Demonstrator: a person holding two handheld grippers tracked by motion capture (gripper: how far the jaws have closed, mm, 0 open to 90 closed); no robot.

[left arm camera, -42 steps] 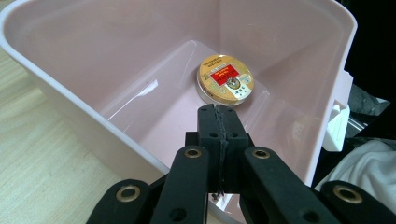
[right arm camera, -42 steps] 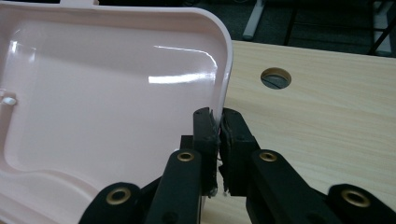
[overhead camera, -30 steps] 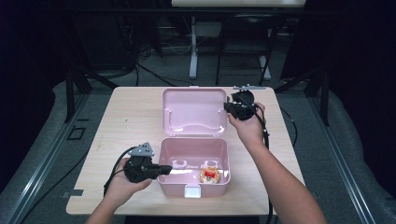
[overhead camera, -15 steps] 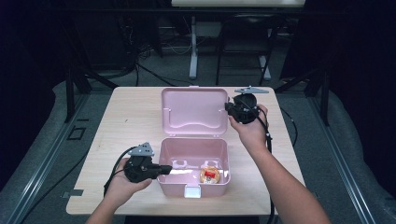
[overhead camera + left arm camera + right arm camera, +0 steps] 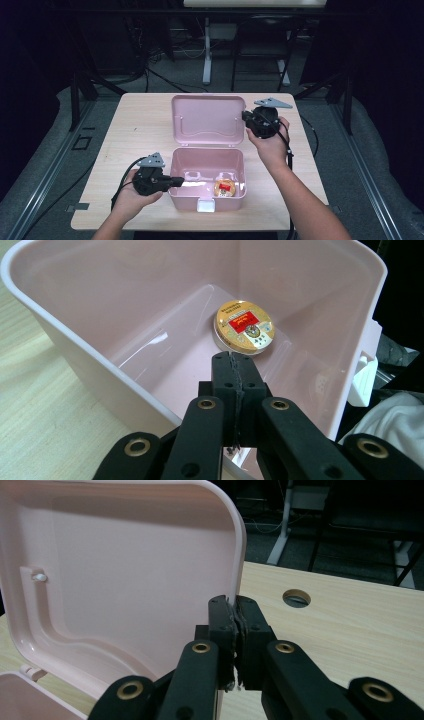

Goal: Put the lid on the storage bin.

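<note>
Pink box [image 5: 207, 172] lower centre | left gripper [image 5: 176, 181] pinches its wall | right gripper [image 5: 237, 611] clamps lid [image 5: 207, 120] edge | next, likely: swing lid shut.

Glossy pink plastic box [image 5: 207, 172], wood-grain table [image 5: 140, 135]

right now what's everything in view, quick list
box: one, pink, open, near edge of the table between the two grippers
lid: one, pink, hinged at the box's far side, swung back open
latch: one, white, on the box's front wall
round tin: one, gold with a red label, lying flat on the box floor
table: one, light wood, with a round cable hole in its top
floor beyond: dark, with cables and stand legs
left gripper: one, black, jaws shut, tip over the box's left wall, holding nothing
right gripper: one, black, jaws shut at the lid's right edge; whether it pinches the lid is unclear
hands and forearms: two, coming in from the bottom
</note>
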